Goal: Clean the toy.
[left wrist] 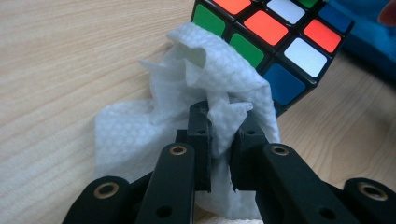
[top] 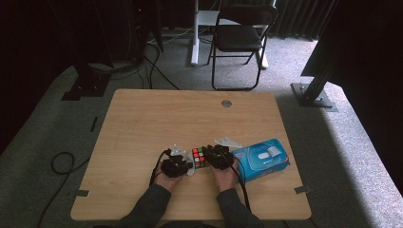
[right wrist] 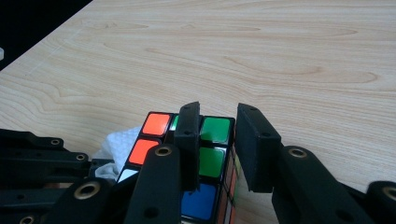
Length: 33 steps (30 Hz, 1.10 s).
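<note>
A scrambled Rubik's cube (top: 199, 157) sits between my two grippers near the table's front edge. My left gripper (left wrist: 219, 116) is shut on a crumpled white wipe (left wrist: 140, 135), which presses against the cube's (left wrist: 280, 37) green and blue face. In the high view that left gripper (top: 188, 166) comes in from the cube's left. My right gripper (right wrist: 217, 112) is shut on the cube (right wrist: 215, 129), one jaw over its top face and the other down its side. The wipe (right wrist: 114, 144) peeks out at the cube's left. In the high view the right gripper (top: 208, 159) meets the cube from the right.
A blue pack of wipes (top: 261, 160) lies just right of my right hand. The wooden table (top: 190, 118) has a round grommet (top: 226, 103) at its far edge. A black folding chair (top: 240, 33) stands behind the table, and cables run over the floor at left.
</note>
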Motion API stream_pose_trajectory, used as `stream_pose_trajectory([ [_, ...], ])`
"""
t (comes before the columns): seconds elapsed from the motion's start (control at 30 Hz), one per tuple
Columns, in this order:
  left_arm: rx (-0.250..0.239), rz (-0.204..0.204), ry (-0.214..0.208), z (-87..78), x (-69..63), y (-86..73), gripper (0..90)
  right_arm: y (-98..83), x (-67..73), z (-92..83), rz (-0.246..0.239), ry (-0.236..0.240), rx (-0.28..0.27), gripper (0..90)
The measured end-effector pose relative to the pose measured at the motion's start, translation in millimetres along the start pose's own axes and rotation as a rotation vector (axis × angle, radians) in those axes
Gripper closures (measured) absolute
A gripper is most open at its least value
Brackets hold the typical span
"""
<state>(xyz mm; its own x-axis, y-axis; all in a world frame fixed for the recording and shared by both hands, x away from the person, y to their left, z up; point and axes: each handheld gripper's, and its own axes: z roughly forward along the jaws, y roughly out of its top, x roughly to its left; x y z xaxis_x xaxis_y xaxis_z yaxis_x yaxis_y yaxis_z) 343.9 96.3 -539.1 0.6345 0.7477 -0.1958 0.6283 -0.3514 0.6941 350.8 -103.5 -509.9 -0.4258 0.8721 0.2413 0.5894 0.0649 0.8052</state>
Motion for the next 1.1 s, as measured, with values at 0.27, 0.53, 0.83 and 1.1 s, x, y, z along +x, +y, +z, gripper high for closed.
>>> stream_pose_trajectory([
  [0.27,-0.067,-0.086,0.020,-11.5,23.9,10.9,81.2,0.5,-0.2,-0.2,0.002,0.022,0.013,70.7],
  [0.53,-0.099,-0.085,0.006,-12.0,35.1,23.2,81.2,1.1,1.5,2.4,-0.045,0.121,0.041,70.7],
  [0.83,-0.083,-0.045,-0.034,-7.9,23.9,18.3,81.5,5.1,0.4,5.6,-0.037,0.081,0.039,68.4],
  [1.1,-0.086,-0.043,-0.030,-6.1,15.3,14.3,81.5,11.6,2.6,9.3,-0.059,0.012,0.056,56.7],
])
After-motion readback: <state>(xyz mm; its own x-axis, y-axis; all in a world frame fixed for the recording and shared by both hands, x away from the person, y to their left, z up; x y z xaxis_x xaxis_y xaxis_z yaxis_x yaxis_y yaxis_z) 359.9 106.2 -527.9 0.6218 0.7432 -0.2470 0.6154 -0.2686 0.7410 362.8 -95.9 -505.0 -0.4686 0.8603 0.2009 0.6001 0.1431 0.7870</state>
